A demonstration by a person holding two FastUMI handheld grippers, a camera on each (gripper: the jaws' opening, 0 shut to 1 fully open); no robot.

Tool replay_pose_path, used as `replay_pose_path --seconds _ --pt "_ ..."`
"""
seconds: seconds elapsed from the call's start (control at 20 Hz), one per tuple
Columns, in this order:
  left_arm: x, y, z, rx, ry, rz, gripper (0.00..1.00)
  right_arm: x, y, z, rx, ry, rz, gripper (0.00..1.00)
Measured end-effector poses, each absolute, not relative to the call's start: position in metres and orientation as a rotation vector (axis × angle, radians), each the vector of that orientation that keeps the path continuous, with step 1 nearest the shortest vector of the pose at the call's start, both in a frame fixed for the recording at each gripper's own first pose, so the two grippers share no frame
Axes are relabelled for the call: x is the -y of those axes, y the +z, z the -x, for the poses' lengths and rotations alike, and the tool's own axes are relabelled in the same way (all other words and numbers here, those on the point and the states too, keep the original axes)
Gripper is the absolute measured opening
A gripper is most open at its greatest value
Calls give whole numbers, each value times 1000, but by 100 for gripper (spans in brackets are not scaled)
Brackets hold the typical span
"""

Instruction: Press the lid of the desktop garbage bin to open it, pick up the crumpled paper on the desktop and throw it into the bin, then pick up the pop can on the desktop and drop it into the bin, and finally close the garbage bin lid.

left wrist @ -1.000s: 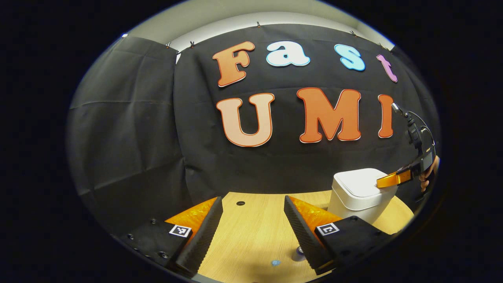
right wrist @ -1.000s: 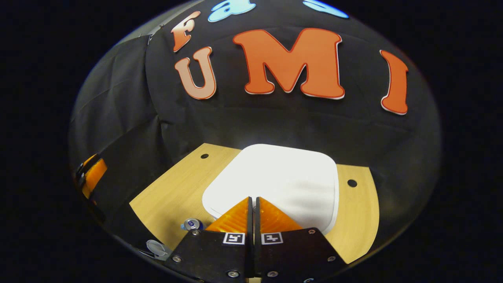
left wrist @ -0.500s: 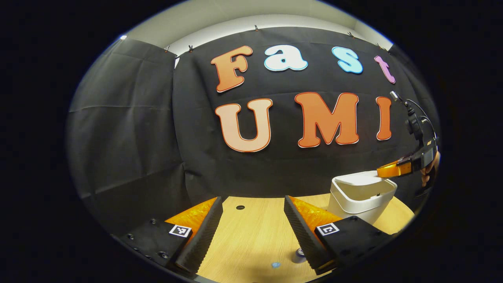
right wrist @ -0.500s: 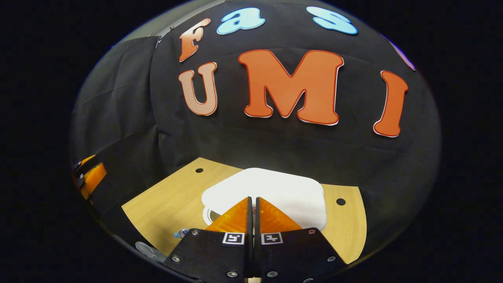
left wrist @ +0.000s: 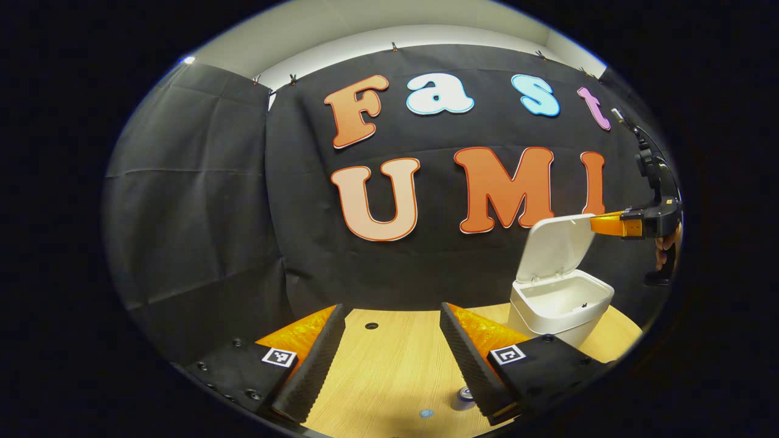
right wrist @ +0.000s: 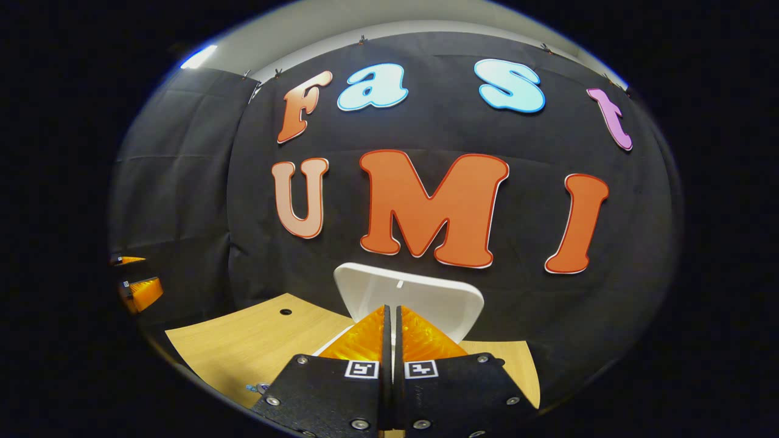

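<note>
Behind the right tool [right wrist: 391,316], the bin's [left wrist: 560,304] inside is hidden.

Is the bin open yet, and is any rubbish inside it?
Done: the white plastic bin's lid stands up, open, and what shows of its inside looks bare. In hand: nothing; the right gripper is shut near the lid, the left gripper open. Left: the paper, the small pop can on the wooden table, closing.
</note>
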State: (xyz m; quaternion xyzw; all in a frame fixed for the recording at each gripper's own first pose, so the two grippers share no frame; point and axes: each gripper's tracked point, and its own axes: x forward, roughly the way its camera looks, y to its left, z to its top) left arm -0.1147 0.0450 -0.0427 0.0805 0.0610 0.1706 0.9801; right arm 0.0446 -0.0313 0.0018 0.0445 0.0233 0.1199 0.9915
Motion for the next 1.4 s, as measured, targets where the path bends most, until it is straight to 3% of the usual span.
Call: replay_pose_path --seconds 0.35,0.45,0.5,0.65,0.7,0.8,0.9,1.05,1.4 --pt "-32 -44 109 -109 332 -158 99 7 9 -21 46 335 -98 3" --pt "-29 -47 109 -111 329 -148 99 -7 1 -11 39 375 -90 9" --pt "-27 -49 109 -114 327 -143 99 -14 -4 -6 36 396 -86 21" --pt "-25 -54 109 -119 324 -143 100 -35 -16 9 30 465 -76 41" --pt "-23 -55 109 -118 321 -141 100 -42 -21 15 24 491 -72 56" --pt "-18 -62 108 -126 302 -123 99 -52 -31 24 6 539 -71 67" --pt "-7 -75 111 -143 284 -127 100 -62 -42 35 -12 581 -78 85" --pt "-4 -104 113 -187 287 -152 100 -70 -58 49 -35 625 -76 92" --pt "-8 -178 121 -336 269 -110 100 -92 -103 70 -116 681 -40 94"
